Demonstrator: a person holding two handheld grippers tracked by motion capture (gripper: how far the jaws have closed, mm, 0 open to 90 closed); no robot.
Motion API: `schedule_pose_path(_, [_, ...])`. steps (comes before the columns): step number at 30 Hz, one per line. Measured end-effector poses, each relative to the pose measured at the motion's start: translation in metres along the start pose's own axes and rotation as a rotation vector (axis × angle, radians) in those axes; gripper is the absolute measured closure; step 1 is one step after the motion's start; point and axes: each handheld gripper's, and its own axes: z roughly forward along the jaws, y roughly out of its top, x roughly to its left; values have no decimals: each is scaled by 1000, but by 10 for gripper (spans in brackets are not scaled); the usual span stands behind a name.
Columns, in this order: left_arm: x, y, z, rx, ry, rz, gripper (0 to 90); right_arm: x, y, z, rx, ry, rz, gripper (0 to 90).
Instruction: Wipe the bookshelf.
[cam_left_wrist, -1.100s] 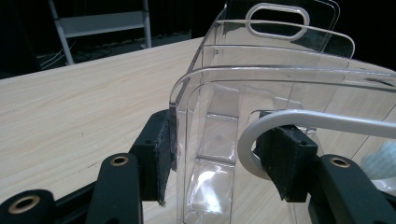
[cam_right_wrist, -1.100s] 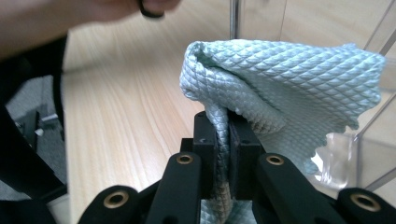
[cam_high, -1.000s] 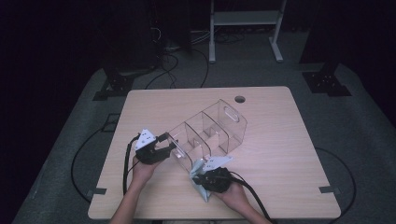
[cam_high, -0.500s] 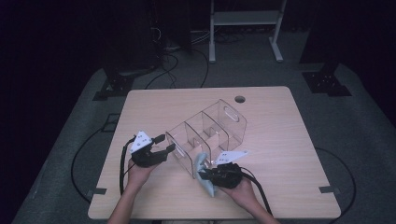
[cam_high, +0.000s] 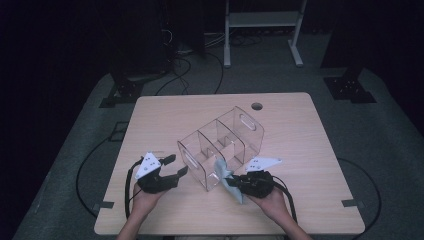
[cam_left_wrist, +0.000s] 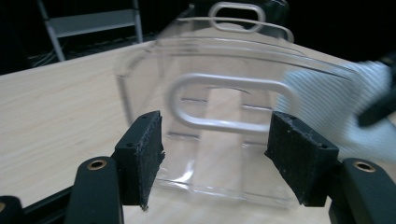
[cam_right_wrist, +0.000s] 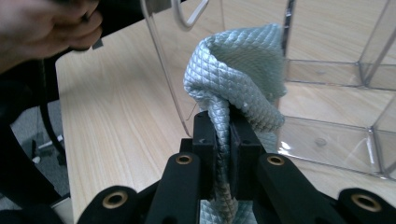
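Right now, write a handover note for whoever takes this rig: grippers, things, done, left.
Left gripper: jaws have just been opening, nothing between them, facing the handle end of the clear plastic divided organiser.
Right gripper: jaws shut on the pale blue-grey quilted cloth, held at the organiser's near side.
Organiser stands on the light wooden table.
Done: cloth gripped.
Left: probably wiping the organiser; steady it first.

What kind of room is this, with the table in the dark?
Probably a recording studio or lab: one lit wooden table against dark surroundings, cables trailing over grey floor, black stand bases at the corners, and a metal rack behind.
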Motion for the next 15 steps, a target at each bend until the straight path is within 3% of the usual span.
schedule_pose_path(5, [-20,4,4,-2,-55,25,318,-8,-4,-12,-46,16,48,827])
schedule_pose_path(15, [-38,7,19,34,-70,54,256,-21,-11,-35,-62,-23,65,827])
